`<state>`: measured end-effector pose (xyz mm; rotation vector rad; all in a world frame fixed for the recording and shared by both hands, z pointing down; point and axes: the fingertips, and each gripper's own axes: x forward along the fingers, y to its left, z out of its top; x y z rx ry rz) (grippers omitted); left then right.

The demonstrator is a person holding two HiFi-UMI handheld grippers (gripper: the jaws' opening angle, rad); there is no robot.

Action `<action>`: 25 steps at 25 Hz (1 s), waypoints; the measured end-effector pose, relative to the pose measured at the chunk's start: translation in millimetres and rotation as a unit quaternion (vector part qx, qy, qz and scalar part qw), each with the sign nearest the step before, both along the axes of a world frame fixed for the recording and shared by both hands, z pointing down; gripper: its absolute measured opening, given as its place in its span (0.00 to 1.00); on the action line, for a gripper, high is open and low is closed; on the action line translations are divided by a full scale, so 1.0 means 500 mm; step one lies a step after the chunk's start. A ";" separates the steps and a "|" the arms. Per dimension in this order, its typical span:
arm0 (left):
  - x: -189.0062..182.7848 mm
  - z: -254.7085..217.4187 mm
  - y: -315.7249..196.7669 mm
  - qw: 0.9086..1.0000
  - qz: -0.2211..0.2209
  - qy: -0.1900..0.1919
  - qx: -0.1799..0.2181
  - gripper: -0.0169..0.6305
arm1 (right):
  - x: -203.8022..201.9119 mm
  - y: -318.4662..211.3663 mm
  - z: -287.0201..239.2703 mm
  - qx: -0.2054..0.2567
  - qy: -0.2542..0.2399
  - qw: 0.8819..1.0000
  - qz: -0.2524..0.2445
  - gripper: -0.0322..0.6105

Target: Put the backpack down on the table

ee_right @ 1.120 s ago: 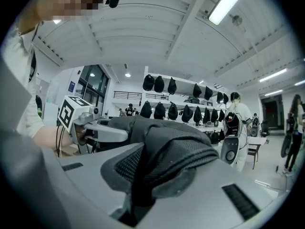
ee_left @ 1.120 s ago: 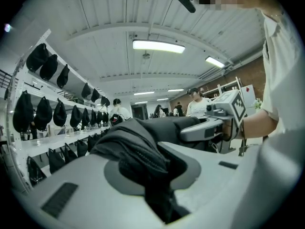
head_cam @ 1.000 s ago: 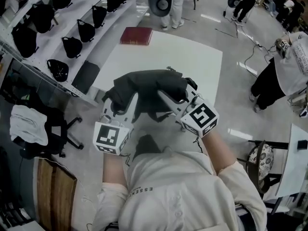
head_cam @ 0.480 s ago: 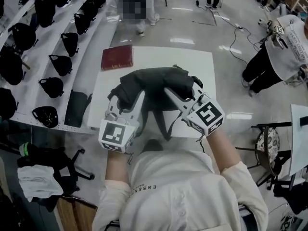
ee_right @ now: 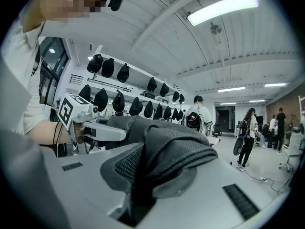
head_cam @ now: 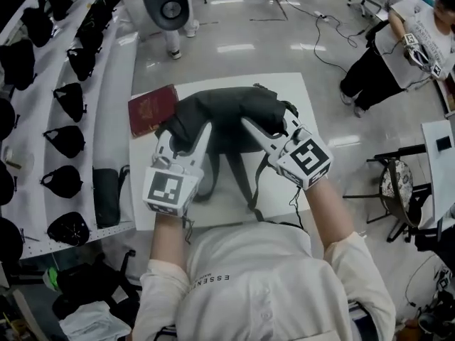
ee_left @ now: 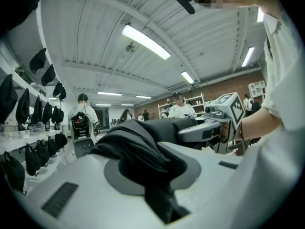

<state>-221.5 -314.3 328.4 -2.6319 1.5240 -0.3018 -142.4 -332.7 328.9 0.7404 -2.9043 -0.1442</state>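
The white worktop (head_cam: 288, 84) lies square in front of the person, with its near edge against their body and its far edge at 12 o'clock. Its left edge, at 9 o'clock, runs close along a white shelf (head_cam: 114, 91) carrying dark bags, so there is little room on that side. A red book (head_cam: 152, 109) sits on the worktop's 10 o'clock corner, just beside the backpack (head_cam: 220, 112). Bare floor opens at 12 and 3 o'clock. Cables (head_cam: 313, 21) trail across it at 1 o'clock, a person (head_cam: 387, 59) stands at 2 o'clock, and a chair (head_cam: 397, 194) stands at 4 o'clock, well apart from the worktop.

The backpack hangs over the far half of the worktop, carried between the two grippers. Its straps (head_cam: 257, 180) dangle over the bare near half. Whether its underside touches the surface cannot be told.

Both forearms reach forward from the body, elbows bent, and the grippers point towards 12 o'clock about level. The left gripper (head_cam: 183, 135) is at the bag's 8 o'clock side, its jaws drawn nearly together and pinching a fold of black fabric (ee_left: 143, 149). The right gripper (head_cam: 269, 125) is at the 4 o'clock side, angled slightly inward. Its jaws are likewise narrow, clamped on a mesh-lined strap (ee_right: 167, 159).
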 end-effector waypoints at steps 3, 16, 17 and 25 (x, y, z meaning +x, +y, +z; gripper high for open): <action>-0.009 0.003 -0.050 1.000 0.017 0.013 0.001 0.15 | -0.015 -0.045 0.006 0.009 0.007 1.000 0.006 0.17; -0.039 0.076 -0.189 1.000 0.013 0.020 -0.013 0.15 | -0.042 -0.191 0.086 -0.009 0.009 1.000 0.011 0.17; -0.041 0.085 -0.190 1.000 0.013 0.019 -0.014 0.15 | -0.045 -0.192 0.092 -0.011 0.008 1.000 0.010 0.17; -0.029 0.123 -0.166 0.999 0.033 0.026 -0.031 0.15 | -0.032 -0.168 0.130 -0.036 0.001 0.999 0.016 0.18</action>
